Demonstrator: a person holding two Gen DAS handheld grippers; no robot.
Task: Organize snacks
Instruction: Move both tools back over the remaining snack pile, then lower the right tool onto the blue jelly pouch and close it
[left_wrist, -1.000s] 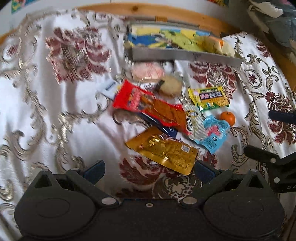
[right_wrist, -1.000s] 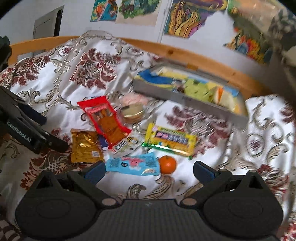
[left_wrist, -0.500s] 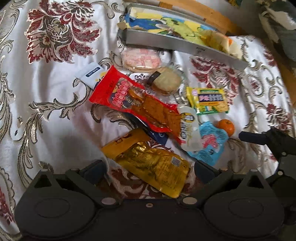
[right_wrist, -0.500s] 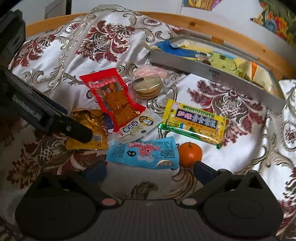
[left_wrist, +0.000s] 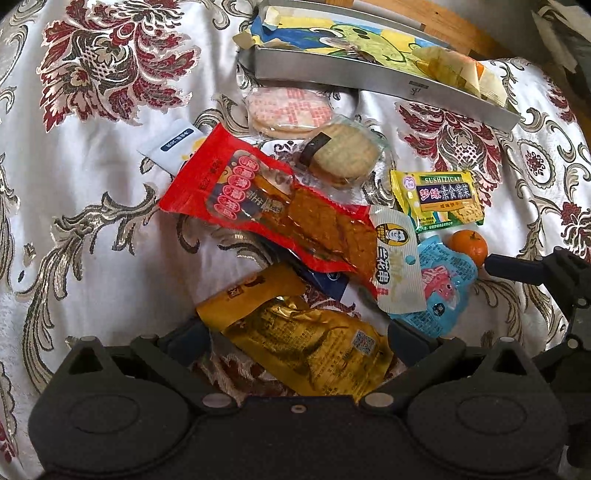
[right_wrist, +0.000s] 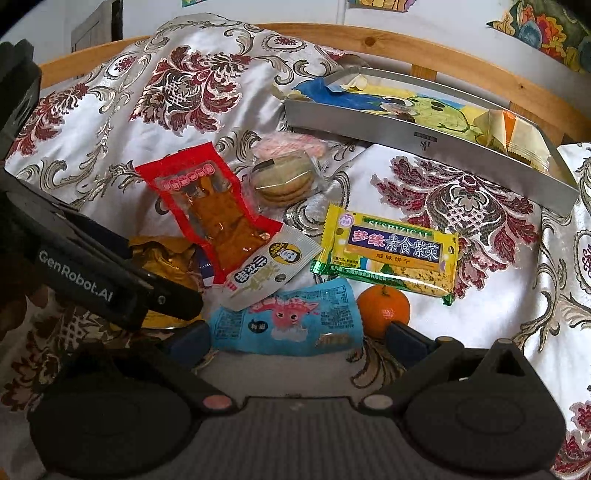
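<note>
Because the snacks lie loose in a heap on the patterned cloth (left_wrist: 110, 229) and the steel tray (left_wrist: 369, 79) waits behind them with a drawing and a few wrappers already inside, the work looks barely begun; nearly everything has yet to go in. Furthest left, a small white sachet (left_wrist: 171, 146) peeks from under the red packet (left_wrist: 266, 210), which slants across the pile; below it the gold pouch (left_wrist: 310, 343) sits between the spread jaws of the left gripper (left_wrist: 299, 338), which is released and holds nothing, placed low as if to take the pouch's near end first. A dark blue packet (left_wrist: 327, 282) is mostly buried between the red and the gold, so it probably has to wait until they are lifted. Further along, two clear-wrapped biscuit packs, the pink rice crackers (left_wrist: 288, 110) and the round biscuits (left_wrist: 341, 155), lie just before the tray wall; a white sachet (left_wrist: 397, 269) overlaps both the red packet's end and the light blue packet (right_wrist: 284, 321). To the right, the yellow seaweed cracker pack (right_wrist: 388, 251) rests flat, with the tangerine (right_wrist: 384, 308) just below it and touching the blue packet. The right gripper (right_wrist: 297, 341) is likewise slack and empty, its jaws straddling the blue packet's lower edge, the right one just beside the fruit; closing there could nudge the tangerine into a roll.
</note>
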